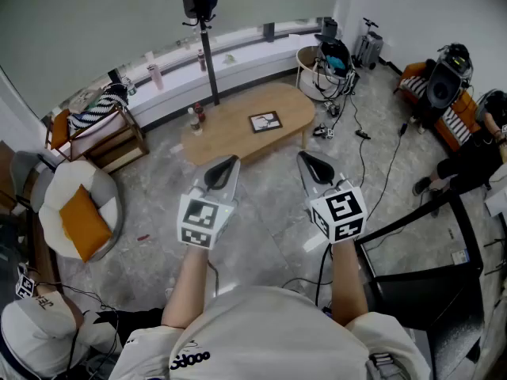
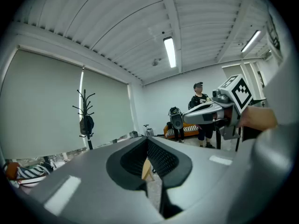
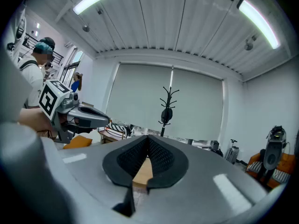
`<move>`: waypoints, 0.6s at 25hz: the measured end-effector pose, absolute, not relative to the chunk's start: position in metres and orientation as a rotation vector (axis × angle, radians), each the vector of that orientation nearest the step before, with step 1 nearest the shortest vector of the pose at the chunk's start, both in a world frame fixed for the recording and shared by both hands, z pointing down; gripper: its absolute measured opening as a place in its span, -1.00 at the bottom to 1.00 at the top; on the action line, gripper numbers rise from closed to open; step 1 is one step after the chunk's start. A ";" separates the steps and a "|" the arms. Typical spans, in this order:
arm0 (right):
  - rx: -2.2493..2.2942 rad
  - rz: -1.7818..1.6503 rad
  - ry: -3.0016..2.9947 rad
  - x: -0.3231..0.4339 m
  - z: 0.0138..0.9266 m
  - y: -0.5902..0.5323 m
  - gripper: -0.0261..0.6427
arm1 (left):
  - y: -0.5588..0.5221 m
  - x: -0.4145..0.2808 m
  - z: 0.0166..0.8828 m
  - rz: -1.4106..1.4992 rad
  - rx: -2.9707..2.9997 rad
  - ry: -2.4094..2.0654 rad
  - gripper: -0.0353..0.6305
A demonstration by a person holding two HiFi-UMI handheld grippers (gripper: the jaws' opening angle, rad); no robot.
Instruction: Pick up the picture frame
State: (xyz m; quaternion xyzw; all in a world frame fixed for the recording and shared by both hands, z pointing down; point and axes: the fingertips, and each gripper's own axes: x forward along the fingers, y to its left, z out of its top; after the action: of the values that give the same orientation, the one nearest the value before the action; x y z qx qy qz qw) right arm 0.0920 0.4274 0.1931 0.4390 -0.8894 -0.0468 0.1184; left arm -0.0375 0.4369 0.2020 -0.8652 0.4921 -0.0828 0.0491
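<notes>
Currently my left gripper and right gripper sit mid-frame in the head view, jaws together, nothing held. Picture frame lies flat on the wooden table, upper centre, well apart from both.

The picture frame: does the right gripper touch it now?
Apart. The head view shows the picture frame lying on the table, with open floor between it and the right gripper.

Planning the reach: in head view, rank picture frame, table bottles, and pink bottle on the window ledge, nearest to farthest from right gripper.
From the right gripper:
1. picture frame, lying on the table, ahead and slightly left.
2. table bottles, at its left end.
3. pink bottle, on the window ledge behind, far left.
</notes>
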 end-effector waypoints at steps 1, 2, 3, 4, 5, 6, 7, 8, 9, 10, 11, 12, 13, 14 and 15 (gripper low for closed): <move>1.287 -0.138 -2.602 0.093 0.192 0.426 -0.92 | 0.435 -0.036 0.202 -0.253 -2.636 1.498 -0.86; 1.289 -0.140 -2.602 0.093 0.192 0.425 -0.92 | 0.434 -0.035 0.202 -0.253 -2.636 1.497 -0.86; 1.291 -0.141 -2.603 0.094 0.191 0.423 -0.92 | 0.432 -0.034 0.201 -0.253 -2.635 1.495 -0.86; 1.292 -0.142 -2.604 0.095 0.190 0.422 -0.92 | 0.431 -0.032 0.200 -0.254 -2.634 1.493 -0.86; 1.294 -0.143 -2.606 0.096 0.189 0.420 -0.92 | 0.429 -0.031 0.199 -0.255 -2.632 1.491 -0.86; 1.302 -0.144 -2.608 0.098 0.188 0.419 -0.92 | 0.428 -0.029 0.199 -0.257 -2.630 1.489 -0.86; 1.319 -0.143 -2.613 0.101 0.186 0.417 -0.92 | 0.426 -0.027 0.198 -0.257 -2.628 1.487 -0.86; 1.342 -0.138 -2.623 0.106 0.184 0.415 -0.92 | 0.425 -0.024 0.198 -0.256 -2.626 1.487 -0.86; 1.368 -0.126 -2.638 0.111 0.182 0.413 -0.91 | 0.424 -0.021 0.197 -0.255 -2.625 1.487 -0.86; 1.389 -0.108 -2.656 0.117 0.180 0.412 -0.91 | 0.423 -0.018 0.198 -0.254 -2.625 1.488 -0.86; 1.403 -0.089 -2.670 0.123 0.180 0.410 -0.91 | 0.422 -0.014 0.198 -0.255 -2.625 1.489 -0.86; 1.410 -0.072 -2.678 0.128 0.180 0.408 -0.91 | 0.421 -0.011 0.199 -0.257 -2.624 1.490 -0.86; 1.411 -0.059 -2.682 0.133 0.180 0.407 -0.91 | 0.421 -0.007 0.200 -0.260 -2.623 1.492 -0.86; 1.408 -0.050 -2.684 0.136 0.181 0.406 -0.91 | 0.420 -0.004 0.200 -0.262 -2.621 1.496 -0.86; 1.404 -0.042 -2.688 0.140 0.182 0.405 -0.91 | 0.420 -0.002 0.200 -0.263 -2.619 1.500 -0.86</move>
State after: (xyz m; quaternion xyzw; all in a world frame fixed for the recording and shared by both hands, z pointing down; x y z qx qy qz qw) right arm 0.1399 0.4053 0.1818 0.4622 -0.8850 -0.0139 0.0543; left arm -0.0017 0.4196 0.2004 -0.8632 0.4943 -0.0866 0.0560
